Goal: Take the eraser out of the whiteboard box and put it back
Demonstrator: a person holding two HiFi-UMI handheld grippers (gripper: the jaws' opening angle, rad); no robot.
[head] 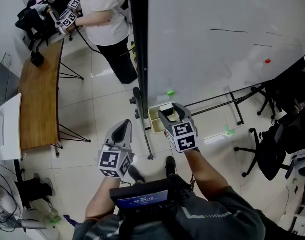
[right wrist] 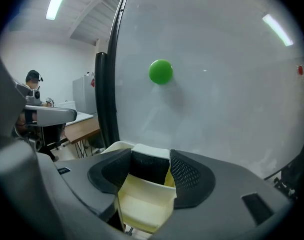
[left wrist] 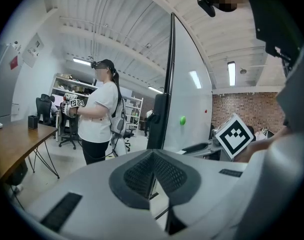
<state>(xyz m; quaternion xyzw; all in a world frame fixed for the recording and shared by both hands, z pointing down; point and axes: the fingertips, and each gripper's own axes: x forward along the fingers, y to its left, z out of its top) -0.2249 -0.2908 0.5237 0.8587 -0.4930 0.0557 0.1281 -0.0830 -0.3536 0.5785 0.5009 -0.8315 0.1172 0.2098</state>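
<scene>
Head view: your right gripper (head: 171, 111) reaches to the foot of the whiteboard (head: 217, 49). Its jaws are over the pale yellow whiteboard box (head: 154, 120), with the eraser (head: 167, 107) between them. Your left gripper (head: 123, 127) hangs nearby, apart from the box.

Left gripper view: your jaws are pressed together, with nothing between them.

Right gripper view: your jaws pinch the eraser's dark body, white back up, over the box's open top. Whether the eraser touches the box cannot be told.
</scene>
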